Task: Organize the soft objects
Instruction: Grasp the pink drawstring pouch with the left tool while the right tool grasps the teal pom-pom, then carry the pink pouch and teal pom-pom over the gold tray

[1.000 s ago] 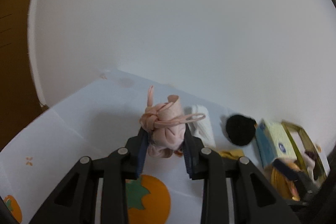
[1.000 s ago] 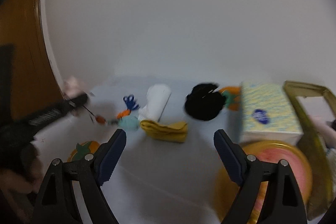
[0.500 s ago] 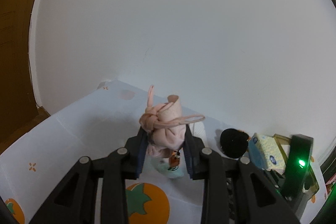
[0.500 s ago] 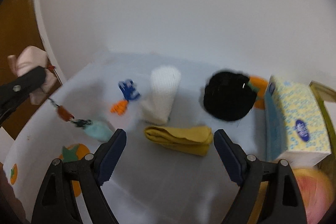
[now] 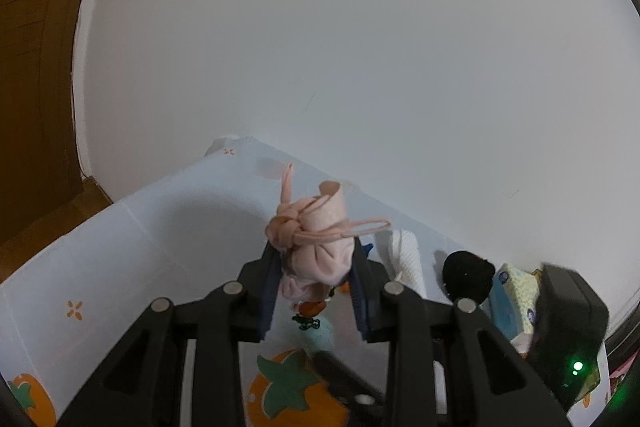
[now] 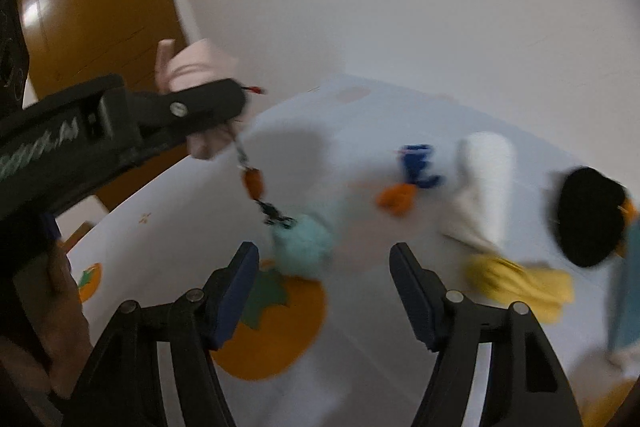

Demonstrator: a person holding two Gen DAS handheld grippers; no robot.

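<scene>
My left gripper point(image 5: 316, 269) is shut on a pink drawstring pouch point(image 5: 320, 247) and holds it above the white cloth-covered table point(image 5: 120, 247). A chain with an orange charm point(image 6: 254, 183) hangs from the pouch point(image 6: 196, 71) down to a pale teal plush point(image 6: 302, 241) that touches the table. My right gripper point(image 6: 322, 285) is open and empty, low over the table, with the teal plush just ahead between its fingers. A white rolled towel point(image 6: 482, 183), a folded yellow cloth point(image 6: 520, 285), a black round soft item point(image 6: 588, 215) and a blue-and-orange toy point(image 6: 412, 177) lie on the table to the right.
A tissue box point(image 5: 514, 301) stands at the right, beside the black item point(image 5: 466, 273). The tablecloth has orange fruit prints point(image 6: 276, 331). A white wall runs close behind the table. A brown wooden door point(image 6: 92, 11) is at the left, past the table's edge.
My right gripper has swung left and moved in close to the teal plush. My left gripper has stayed raised with the pouch. The right view is now blurred by motion.
</scene>
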